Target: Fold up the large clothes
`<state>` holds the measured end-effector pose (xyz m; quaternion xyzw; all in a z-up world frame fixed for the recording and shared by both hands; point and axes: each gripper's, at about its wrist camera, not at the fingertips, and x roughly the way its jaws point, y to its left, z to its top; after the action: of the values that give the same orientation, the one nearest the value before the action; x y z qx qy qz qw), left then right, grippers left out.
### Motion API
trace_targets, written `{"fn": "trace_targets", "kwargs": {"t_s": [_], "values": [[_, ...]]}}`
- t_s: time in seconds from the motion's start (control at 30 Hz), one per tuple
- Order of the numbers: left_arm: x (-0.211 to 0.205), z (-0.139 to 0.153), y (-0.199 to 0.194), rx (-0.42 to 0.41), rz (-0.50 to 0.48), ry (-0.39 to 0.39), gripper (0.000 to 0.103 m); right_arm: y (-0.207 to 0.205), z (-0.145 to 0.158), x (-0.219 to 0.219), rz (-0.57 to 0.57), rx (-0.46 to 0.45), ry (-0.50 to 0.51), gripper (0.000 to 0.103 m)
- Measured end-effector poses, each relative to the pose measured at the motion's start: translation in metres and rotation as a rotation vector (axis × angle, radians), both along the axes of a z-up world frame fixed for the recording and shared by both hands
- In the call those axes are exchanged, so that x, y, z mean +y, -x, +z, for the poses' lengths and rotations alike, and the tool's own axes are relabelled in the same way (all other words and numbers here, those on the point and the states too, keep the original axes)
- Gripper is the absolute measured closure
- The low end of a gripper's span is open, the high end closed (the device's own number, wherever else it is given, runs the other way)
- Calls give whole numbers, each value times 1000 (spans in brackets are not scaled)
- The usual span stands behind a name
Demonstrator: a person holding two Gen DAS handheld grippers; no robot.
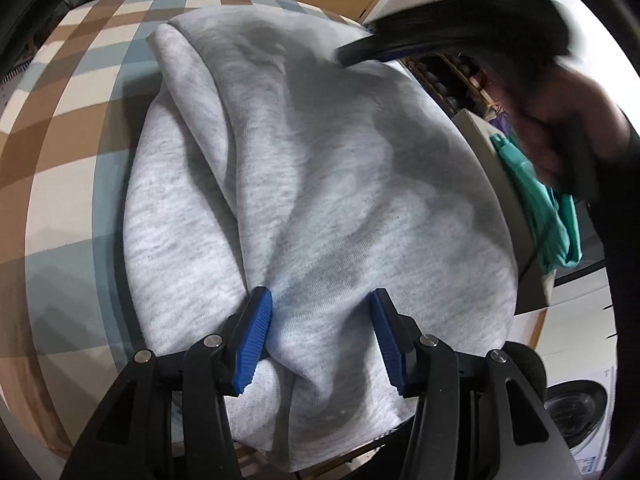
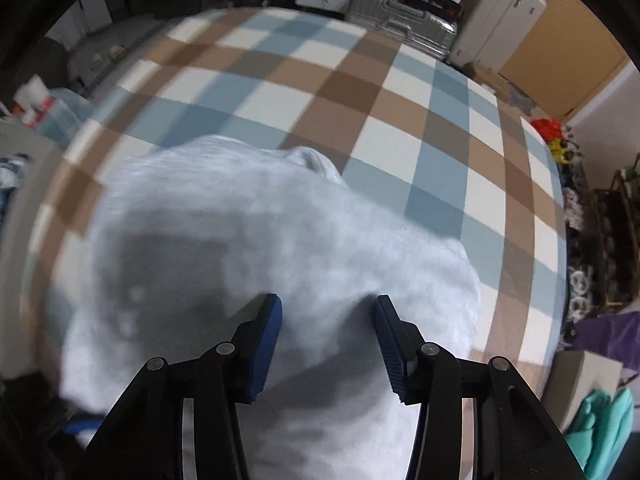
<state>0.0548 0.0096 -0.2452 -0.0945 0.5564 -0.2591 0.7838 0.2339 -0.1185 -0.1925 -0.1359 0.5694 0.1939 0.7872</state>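
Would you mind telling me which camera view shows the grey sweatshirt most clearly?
The left wrist view: the grey sweatshirt is sharp there, its folds and heathered knit visible, bunched between the left gripper. The right wrist view shows it only as a motion-blurred pale mass.

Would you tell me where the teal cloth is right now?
The teal cloth hangs at the right edge of the left wrist view, beyond the grey garment.

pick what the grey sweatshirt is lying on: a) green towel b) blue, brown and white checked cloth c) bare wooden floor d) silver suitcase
b, the grey sweatshirt lies on the checked cloth, whose blue, brown and white squares show all around it.
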Motion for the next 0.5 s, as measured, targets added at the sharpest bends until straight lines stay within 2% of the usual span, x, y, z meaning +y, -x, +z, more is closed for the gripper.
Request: {"fn": "trace_targets", "kwargs": {"t_s": [0.07, 0.17, 0.23, 0.3, 0.33, 0.4, 0.47, 0.5], "values": [[2, 0, 1, -3, 1, 5, 58, 27, 17, -13, 14, 54, -80, 57], [7, 0, 1, 0, 11, 13, 58, 84, 37, -25, 74, 83, -114, 56], [10, 0, 2, 1, 21, 18, 58, 124, 36, -34, 97, 206, -202, 56], [11, 0, 2, -3, 26, 18, 58, 148, 22, -36, 98, 297, -230, 58], [12, 0, 3, -4, 27, 19, 58, 157, 9, -35, 94, 316, -209, 57], [14, -1, 4, -2, 33, 29, 58, 165, -21, -33, 83, 315, -147, 57], [17, -3, 3, 5, 41, 40, 58, 162, -49, -39, 10, 321, -176, 57], [20, -4, 2, 15, 52, 56, 58, 160, -52, -41, -21, 313, -204, 54]]}}
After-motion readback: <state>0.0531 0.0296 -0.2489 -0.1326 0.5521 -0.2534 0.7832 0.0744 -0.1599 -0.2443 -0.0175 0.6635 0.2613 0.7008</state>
